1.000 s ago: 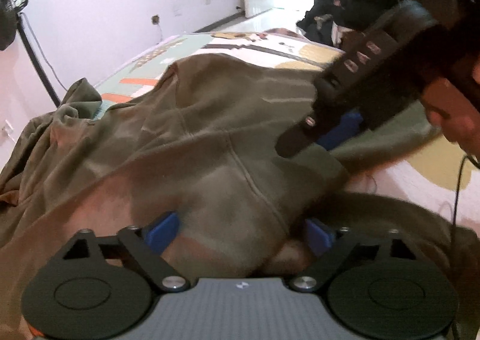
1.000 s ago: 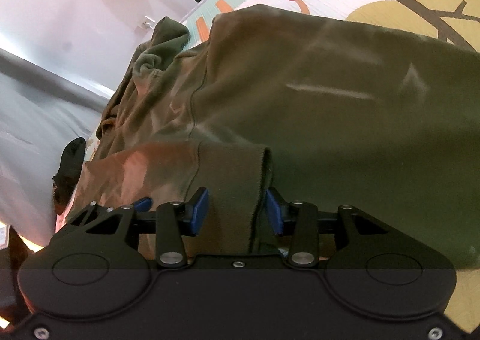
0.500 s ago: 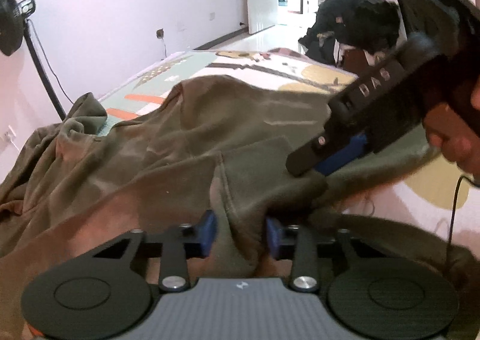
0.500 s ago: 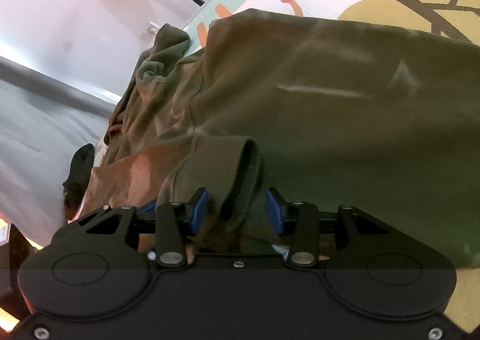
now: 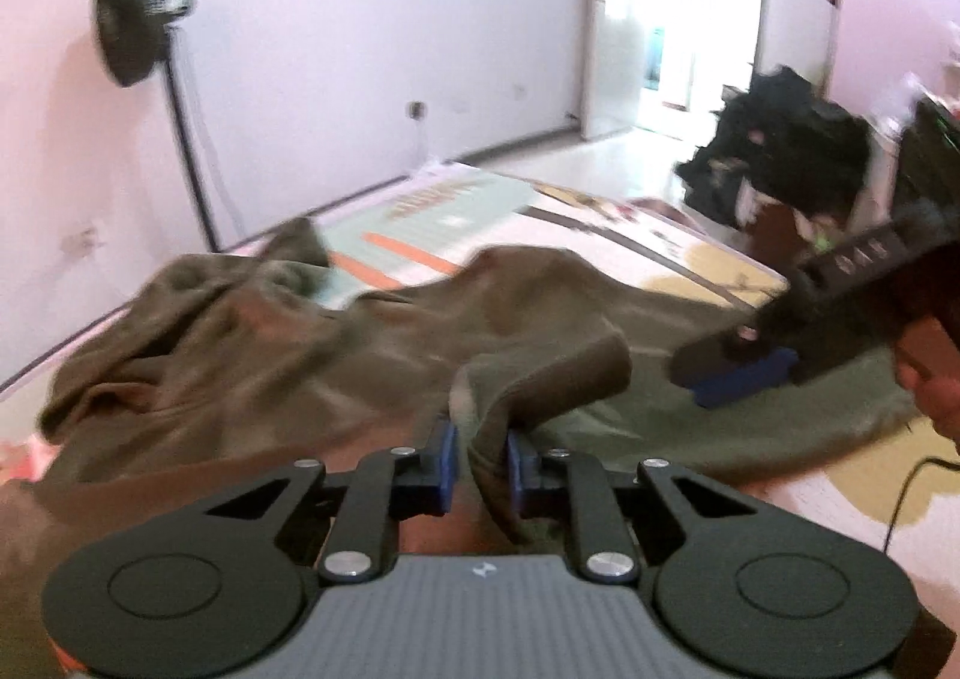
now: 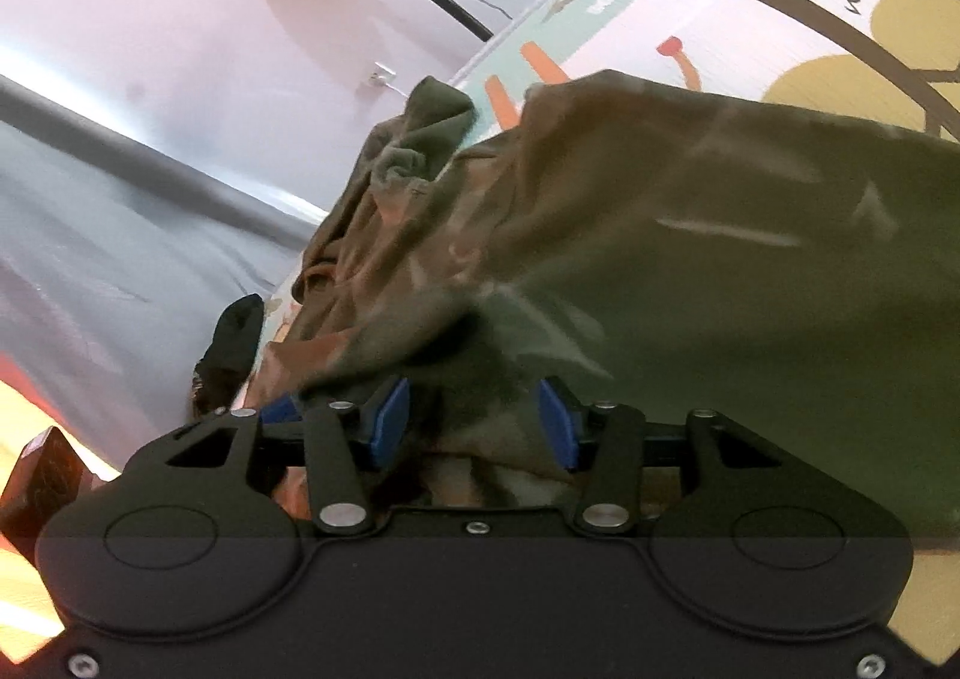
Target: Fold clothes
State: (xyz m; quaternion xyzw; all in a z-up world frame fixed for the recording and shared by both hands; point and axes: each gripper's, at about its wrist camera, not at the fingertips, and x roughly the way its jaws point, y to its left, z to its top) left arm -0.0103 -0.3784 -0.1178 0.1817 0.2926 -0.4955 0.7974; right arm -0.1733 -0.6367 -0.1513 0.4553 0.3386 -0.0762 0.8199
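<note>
An olive sweatshirt [image 5: 372, 343] of soft, thick fleece is being spread, rumpled, across the patterned floor mat [image 5: 456, 211]. A rolled fold of its edge is being pinched between the closed fingers of the left gripper [image 5: 483, 460], probably for folding over. The right gripper [image 6: 474, 424] is being held with fingers parted over bunched cloth, clamping nothing.

Pale pink walls [image 5: 336, 49], a standing fan [image 5: 129, 37], and a bright open doorway [image 5: 684, 13].
</note>
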